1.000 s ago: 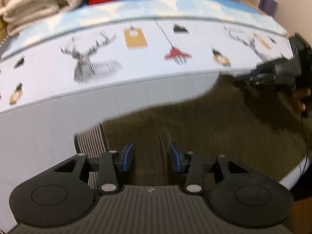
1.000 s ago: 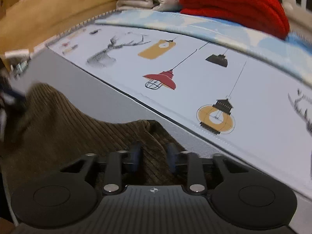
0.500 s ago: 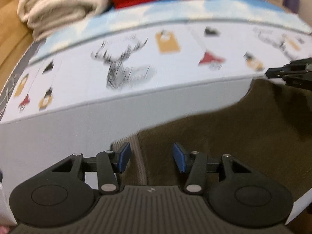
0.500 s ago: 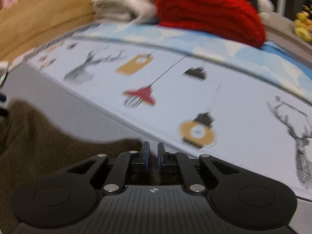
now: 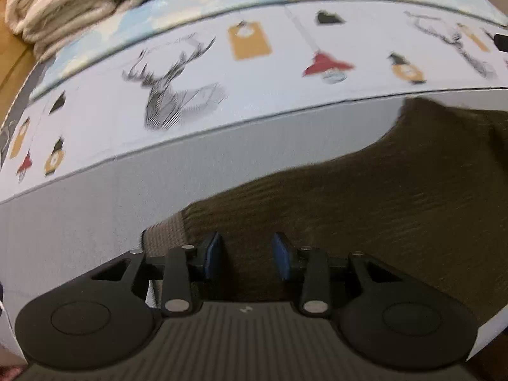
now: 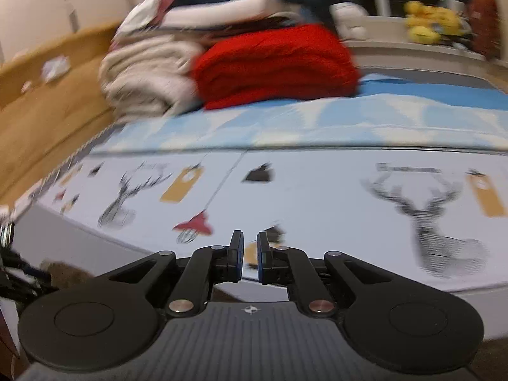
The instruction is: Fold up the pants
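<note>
Brown corduroy pants lie on the white near strip of the bed, with a ribbed band at their left end. My left gripper is open, its blue pads over the pants just right of that band. My right gripper is nearly shut with a narrow gap and nothing shows between its pads. It is raised and looks across the bed. Only a scrap of the pants shows at its lower left, and the view is blurred.
The bed sheet carries deer and lamp prints. Folded cream and red blankets are stacked at the far side, with more folded clothes on top. A wooden bed rail runs along the left.
My right gripper has closed, lifted off the pants and tilted up toward the far side of the bed. My left gripper has shifted left along the pants and stayed open.
</note>
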A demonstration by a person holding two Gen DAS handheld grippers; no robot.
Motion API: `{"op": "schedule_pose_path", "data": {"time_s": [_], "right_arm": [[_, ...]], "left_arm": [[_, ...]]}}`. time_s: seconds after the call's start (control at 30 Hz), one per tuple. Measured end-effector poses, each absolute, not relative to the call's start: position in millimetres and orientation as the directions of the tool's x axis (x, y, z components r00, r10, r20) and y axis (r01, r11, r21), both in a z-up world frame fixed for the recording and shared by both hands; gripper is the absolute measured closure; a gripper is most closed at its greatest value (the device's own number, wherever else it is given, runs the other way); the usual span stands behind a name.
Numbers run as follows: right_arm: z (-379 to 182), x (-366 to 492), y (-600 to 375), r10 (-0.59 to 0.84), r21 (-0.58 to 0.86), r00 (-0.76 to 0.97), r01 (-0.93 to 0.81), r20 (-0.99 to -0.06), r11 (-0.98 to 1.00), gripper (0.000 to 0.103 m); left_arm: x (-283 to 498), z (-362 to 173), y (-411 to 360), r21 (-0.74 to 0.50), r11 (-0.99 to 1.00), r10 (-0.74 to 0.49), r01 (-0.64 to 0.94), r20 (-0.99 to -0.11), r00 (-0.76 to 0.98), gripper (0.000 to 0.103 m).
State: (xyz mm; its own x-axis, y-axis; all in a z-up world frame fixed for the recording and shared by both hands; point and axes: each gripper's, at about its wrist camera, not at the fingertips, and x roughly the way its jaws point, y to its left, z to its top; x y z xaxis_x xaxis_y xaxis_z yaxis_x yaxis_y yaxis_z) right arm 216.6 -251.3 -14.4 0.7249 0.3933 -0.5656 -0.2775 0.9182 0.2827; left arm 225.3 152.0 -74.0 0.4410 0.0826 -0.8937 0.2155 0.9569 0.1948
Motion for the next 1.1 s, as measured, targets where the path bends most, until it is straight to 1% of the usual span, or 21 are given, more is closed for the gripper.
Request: {"op": "schedule_pose_path", "data": {"time_s": [0.13,0.23,0.33,0.43,0.53,0.6,0.67,0.7,0.73,0.77,0.8,0.83,0.87,0.9,0.93,0.97,1.0,1.03,1.07,1.1], "right_arm": [[-1,183,-319,0.325,0.34,0.767,-0.148,-0.553,0.929,0.096],[0,151,-376,0.218,0.351,0.787,-0.002,-0.578,0.936,0.096],[6,115,-436,0.115,0.416,0.827,0.152,-0.55,0.897,0.096],[10,71,-489,-0.011,0.447,0.851,0.287,-0.525,0.847,0.096],[5,29,-535,-0.126,0.448,0.837,0.405,-0.533,0.797,0.096],[-2,2,-560,-0.209,0.419,0.809,0.484,-0.55,0.769,0.096],[-12,-22,-588,-0.261,0.417,0.77,0.558,-0.582,0.717,0.095],[-19,-32,-602,-0.266,0.434,0.756,0.585,-0.598,0.685,0.092],[-27,-41,-614,-0.27,0.449,0.739,0.613,-0.618,0.65,0.09],[-36,-50,-626,-0.274,0.455,0.717,0.642,-0.641,0.617,0.09],[-43,-57,-635,-0.277,0.457,0.695,0.669,-0.663,0.586,0.09],[-52,-65,-644,-0.276,0.465,0.675,0.695,-0.684,0.548,0.086],[-61,-73,-652,-0.265,0.485,0.661,0.716,-0.702,0.502,0.078],[-70,-79,-659,-0.249,0.506,0.65,0.732,-0.718,0.456,0.076],[-79,-86,-665,-0.231,0.523,0.641,0.746,-0.732,0.413,0.075],[-85,-89,-669,-0.216,0.532,0.632,0.757,-0.744,0.38,0.075],[-93,-91,-672,-0.202,0.539,0.622,0.768,-0.756,0.346,0.075],[-99,-93,-676,-0.188,0.549,0.619,0.773,-0.762,0.319,0.075],[-102,-87,-674,-0.173,0.557,0.62,0.773,-0.766,0.304,0.075],[-106,-83,-676,-0.159,0.561,0.619,0.773,-0.769,0.297,0.075]], "left_arm": [[214,-67,127,0.15,0.946,-0.002,0.287,-0.884,0.468,0.061],[205,-75,108,0.116,0.932,-0.044,0.344,-0.905,0.423,0.061],[198,-97,99,0.168,0.908,0.027,0.385,-0.937,0.347,0.061],[196,-111,100,0.21,0.899,0.091,0.385,-0.948,0.305,0.061],[191,-99,94,0.23,0.903,0.099,0.364,-0.933,0.346,0.061],[184,-76,88,0.226,0.908,0.064,0.353,-0.907,0.416,0.06],[174,-46,80,0.218,0.916,0.032,0.336,-0.876,0.482,0.059],[166,-28,73,0.226,0.916,0.019,0.332,-0.849,0.528,0.058],[158,-13,65,0.232,0.914,0.002,0.333,-0.823,0.568,0.053],[150,4,55,0.232,0.913,-0.026,0.336,-0.789,0.614,0.044],[141,16,47,0.228,0.916,-0.049,0.331,-0.754,0.655,0.037],[133,24,39,0.218,0.923,-0.073,0.318,-0.711,0.699,0.028],[126,26,35,0.2,0.93,-0.095,0.307,-0.677,0.73,0.028],[119,23,29,0.167,0.938,-0.129,0.304,-0.646,0.752,0.028],[115,13,21,0.15,0.933,-0.155,0.327,-0.652,0.742,0.028],[114,6,6,0.178,0.921,-0.136,0.347,-0.688,0.713,0.031],[114,-1,-8,0.244,0.901,-0.094,0.359,-0.698,0.71,0.032],[113,-3,-16,0.28,0.886,-0.085,0.371,-0.686,0.722,0.032],[112,-2,-23,0.291,0.874,-0.099,0.39,-0.678,0.728,0.032],[113,-2,-26,0.271,0.873,-0.125,0.406,-0.68,0.722,0.032]]}}
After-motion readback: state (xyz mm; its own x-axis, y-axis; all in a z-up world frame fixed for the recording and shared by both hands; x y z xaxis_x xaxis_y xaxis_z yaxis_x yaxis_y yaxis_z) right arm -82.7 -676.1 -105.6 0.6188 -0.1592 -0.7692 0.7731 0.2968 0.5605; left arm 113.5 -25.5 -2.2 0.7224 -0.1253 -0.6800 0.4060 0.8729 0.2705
